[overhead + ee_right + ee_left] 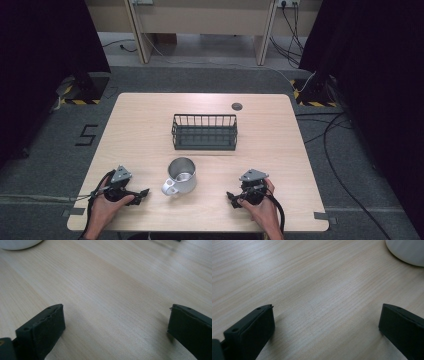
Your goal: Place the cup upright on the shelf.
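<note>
A metal mug (181, 175) with its handle toward the front left stands on the wooden table (140, 125), near the front middle. Behind it sits a black wire basket (204, 132) with nothing in it. My left gripper (142, 192) rests near the front left edge, pointing right toward the mug, jaws wide open around bare wood (325, 315). The mug's pale base (407, 251) shows at the top right of the left gripper view. My right gripper (231, 197) rests at the front right, pointing left, open with nothing between the jaws (115, 317). The mug's base (17, 243) lies at the top left there.
A small dark round disc (237, 106) is set in the table at the back right. Cables run over the grey floor at the right, and black curtains stand on both sides. Bare wood lies between the mug and each gripper.
</note>
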Demonstrator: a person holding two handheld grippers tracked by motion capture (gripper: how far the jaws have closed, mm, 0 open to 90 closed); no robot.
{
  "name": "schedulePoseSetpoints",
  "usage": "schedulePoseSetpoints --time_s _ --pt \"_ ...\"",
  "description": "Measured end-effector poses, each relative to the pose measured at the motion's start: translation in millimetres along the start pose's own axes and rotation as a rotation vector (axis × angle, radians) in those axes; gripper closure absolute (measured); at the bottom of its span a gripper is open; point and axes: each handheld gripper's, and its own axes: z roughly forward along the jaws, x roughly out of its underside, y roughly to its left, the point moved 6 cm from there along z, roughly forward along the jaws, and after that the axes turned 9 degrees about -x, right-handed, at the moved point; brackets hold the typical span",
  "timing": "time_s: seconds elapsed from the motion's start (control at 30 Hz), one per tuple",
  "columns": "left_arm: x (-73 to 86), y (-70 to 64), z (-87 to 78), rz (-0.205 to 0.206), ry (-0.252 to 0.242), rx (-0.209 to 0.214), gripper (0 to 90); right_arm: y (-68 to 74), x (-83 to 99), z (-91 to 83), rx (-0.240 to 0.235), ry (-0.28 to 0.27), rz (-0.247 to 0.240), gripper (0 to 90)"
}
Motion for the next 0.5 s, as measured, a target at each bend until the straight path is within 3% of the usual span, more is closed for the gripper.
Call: schedulePoseSetpoints --time_s 0.13,0.17,0.37,0.5 --pt "0.0 0.0 0.0 0.0 0.0 0.0 0.0 1.2 -1.0 -0.8 -0.002 -0.012 -0.01 9.6" --pt "0.0 0.0 0.0 0.0 0.0 0.0 0.0 1.5 -2.1 -2.0 -0.004 -0.022 -0.013 16.7" --pt "0.0 0.0 0.0 0.0 0.0 0.0 0.0 2.9 -4.1 -3.6 0.003 -0.042 -0.03 15.0" --pt "0.0 0.0 -0.1 0.0 0.0 0.0 0.0 10.0 -11.7 -8.0 -0.028 -0.108 -0.038 15.2"
